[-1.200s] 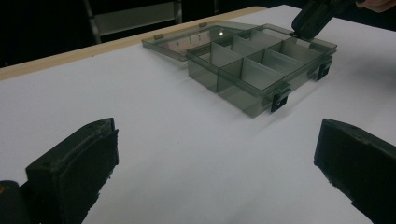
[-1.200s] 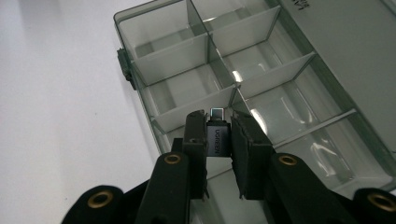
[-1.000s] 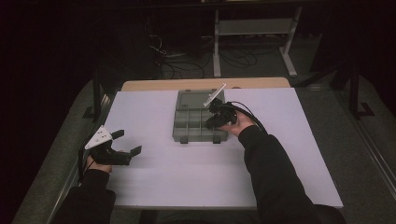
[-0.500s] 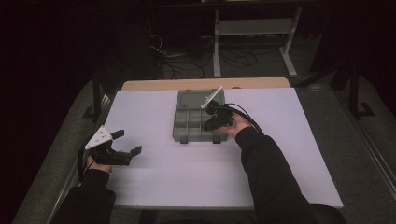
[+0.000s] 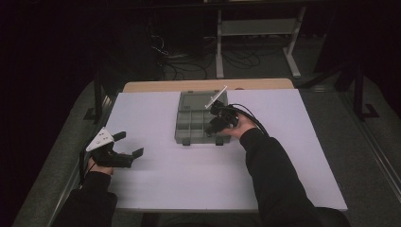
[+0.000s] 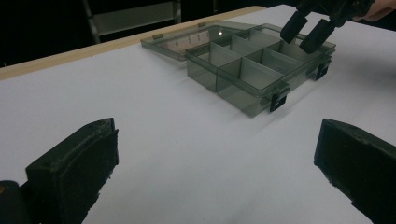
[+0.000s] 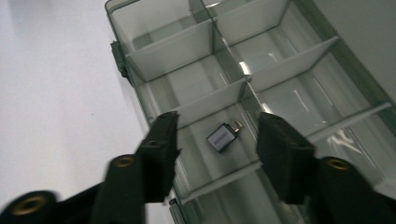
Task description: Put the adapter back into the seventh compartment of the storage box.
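A translucent grey compartment box (image 5: pixel 185 133) lies on the white table with its lid (image 5: pixel 193 100) folded back flat. My right gripper (image 5: pixel 213 124) hangs over the box's near right compartments, pointing down. Its jaws have just been opening and stand apart in the right gripper view (image 7: pixel 218 129). A small silver-and-black adapter (image 7: pixel 224 137) lies loose on the floor of the compartment under them, touched by neither pad. My left gripper (image 5: pixel 129 144) rests at the table's left side, open and empty, with its jaws wide apart in the left gripper view (image 6: pixel 215 154) and aimed toward the box (image 6: pixel 243 74).
The other compartments (image 7: pixel 299 95) that I can see hold nothing. Two black latches (image 6: pixel 279 99) hang off the box's front wall. A wooden table edge (image 5: pixel 156 86) runs behind the white sheet, and a dark floor with cables and a metal stand (image 5: pixel 257 28) lies beyond.
The right gripper's jaws have spread apart over the box. Both hands have stayed where they were.
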`<state>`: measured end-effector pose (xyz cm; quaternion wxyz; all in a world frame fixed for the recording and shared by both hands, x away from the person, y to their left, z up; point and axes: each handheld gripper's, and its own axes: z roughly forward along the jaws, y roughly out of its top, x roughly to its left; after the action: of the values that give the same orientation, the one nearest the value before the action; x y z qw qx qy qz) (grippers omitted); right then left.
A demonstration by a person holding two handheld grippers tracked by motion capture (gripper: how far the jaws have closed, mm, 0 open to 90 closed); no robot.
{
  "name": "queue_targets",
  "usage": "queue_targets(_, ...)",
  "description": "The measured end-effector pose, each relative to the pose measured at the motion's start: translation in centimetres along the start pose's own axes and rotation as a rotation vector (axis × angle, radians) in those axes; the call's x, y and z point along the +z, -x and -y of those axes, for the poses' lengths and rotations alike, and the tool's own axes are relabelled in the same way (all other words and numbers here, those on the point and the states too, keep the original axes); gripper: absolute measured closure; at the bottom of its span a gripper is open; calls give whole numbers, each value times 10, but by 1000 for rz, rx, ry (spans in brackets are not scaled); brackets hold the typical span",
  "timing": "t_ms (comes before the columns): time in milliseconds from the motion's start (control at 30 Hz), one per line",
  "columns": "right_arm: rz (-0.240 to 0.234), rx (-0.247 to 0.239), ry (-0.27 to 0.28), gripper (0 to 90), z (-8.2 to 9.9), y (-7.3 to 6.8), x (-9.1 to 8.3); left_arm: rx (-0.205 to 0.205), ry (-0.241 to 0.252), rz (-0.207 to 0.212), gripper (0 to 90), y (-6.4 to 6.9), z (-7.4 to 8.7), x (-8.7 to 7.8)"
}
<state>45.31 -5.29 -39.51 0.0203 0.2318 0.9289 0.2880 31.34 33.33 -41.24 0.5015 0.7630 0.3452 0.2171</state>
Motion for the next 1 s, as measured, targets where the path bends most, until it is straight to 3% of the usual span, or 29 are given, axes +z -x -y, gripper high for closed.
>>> queue_targets(33, 8, 2, 2, 446, 0, 0, -1, 0, 0, 0, 0, 0, 0, 0)
queue_targets(67, 21, 9, 10, 365, 0, 0, -5, 0, -1, 0, 0, 0, 0, 0)
queue_targets(167, 34, 18, 20, 285, 1, 0, -10, 1, 0, 0, 0, 0, 0, 0)
queue_targets(300, 35, 25, 24, 241, 2, 0, -14, 0, -1, 0, 0, 0, 0, 0)
queue_targets(333, 38, 34, 34, 179, 3, -1, -18, 1, -1, 0, 0, 0, 0, 0)
queue_targets(433, 47, 32, 41, 157, 3, -2, -21, 2, -1, 0, 0, 0, 0, 0)
queue_targets(633, 83, 39, 81, 0, 4, -5, -31, 2, -1, 0, 0, 0, 0, 0)
queue_targets(1000, 90, 67, 123, 0, 18, -8, -44, 4, -3, 0, 0, 1, 0, 0)
